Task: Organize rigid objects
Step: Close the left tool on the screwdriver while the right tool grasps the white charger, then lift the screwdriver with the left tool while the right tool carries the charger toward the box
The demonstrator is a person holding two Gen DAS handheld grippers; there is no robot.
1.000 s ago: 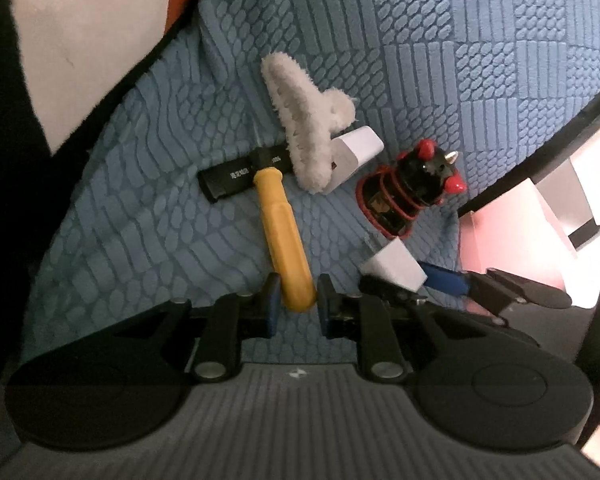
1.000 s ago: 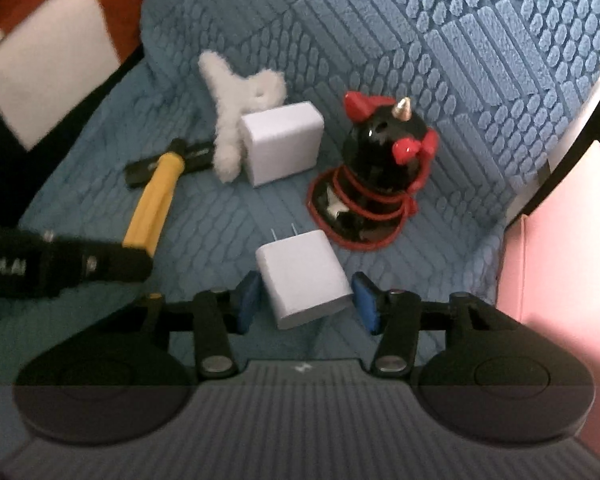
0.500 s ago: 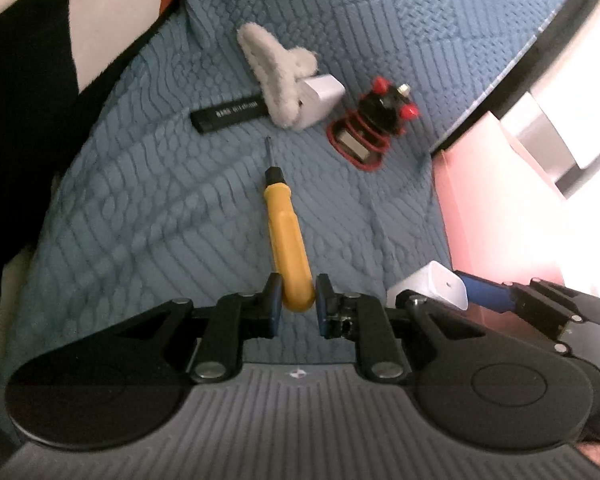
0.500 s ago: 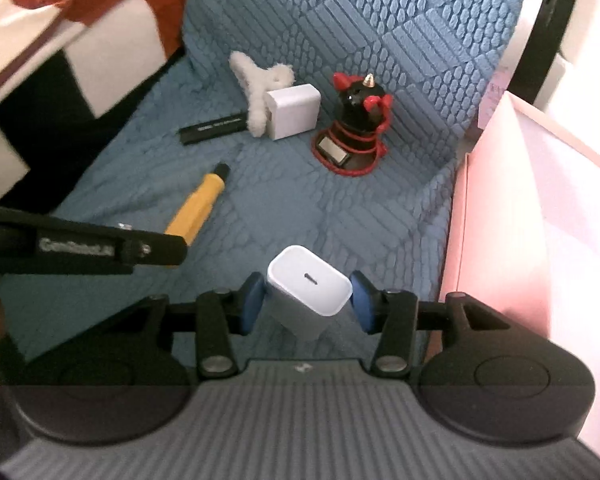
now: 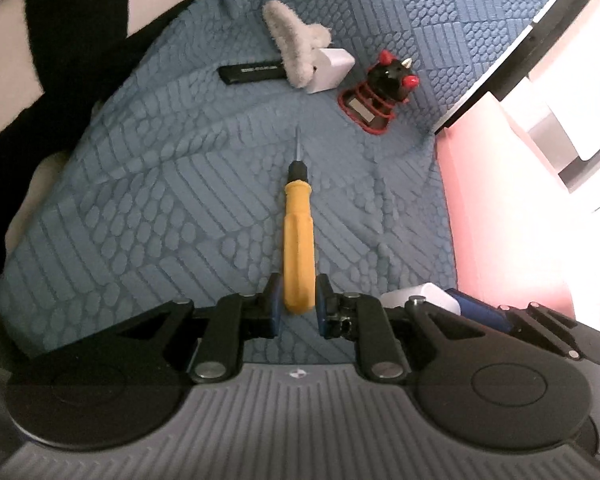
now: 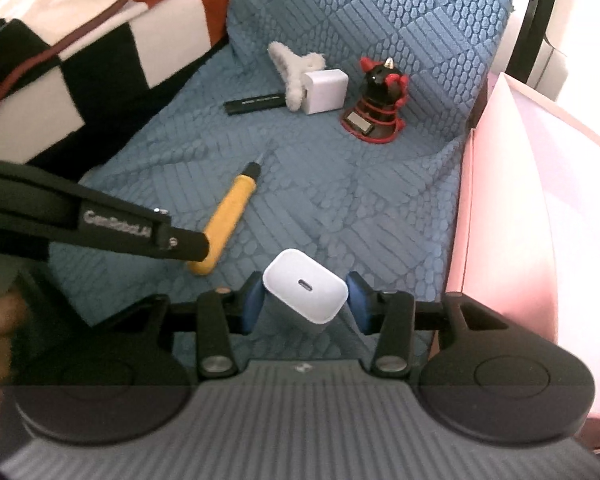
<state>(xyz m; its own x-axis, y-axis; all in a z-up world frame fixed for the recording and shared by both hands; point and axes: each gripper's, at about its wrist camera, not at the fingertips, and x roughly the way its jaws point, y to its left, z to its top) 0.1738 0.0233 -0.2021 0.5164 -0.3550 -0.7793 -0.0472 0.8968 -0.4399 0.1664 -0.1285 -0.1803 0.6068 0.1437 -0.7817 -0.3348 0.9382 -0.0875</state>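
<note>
The yellow-handled screwdriver (image 5: pixel 298 236) is sitting clamped at the butt of its handle in the left gripper (image 5: pixel 297 305), its shaft and thin tip pointing forward, away from the camera, over the blue textured cover (image 5: pixel 148 208). In the right wrist view the same screwdriver (image 6: pixel 226 222) is angling up and away from the left gripper's black finger, apparently held just above the cover rather than lying on it, though that is hard to judge.

The right gripper (image 6: pixel 305 300) is gripping a white charger block (image 6: pixel 305 294) between its blue pads (image 6: pixel 253 300), the block's port end facing the camera and its body tilting slightly. In the left wrist view that block (image 5: pixel 420 298) is showing just beside the left gripper, on its right.

Farther back on the cover, four things are lying grouped together: a black stick-shaped item (image 6: pixel 256 103) with small print, a fuzzy white hair claw (image 6: pixel 294 66) overlapping its end, a second white charger cube (image 6: pixel 326 86) touching the claw, and near it a black figurine with red horns (image 6: pixel 380 98) standing on a red-rimmed base.

A pink box (image 6: pixel 512 216) is standing along the right edge of the cover, just beside the right gripper. A checked black, white and red blanket (image 6: pixel 80 40) is lying at the left.
</note>
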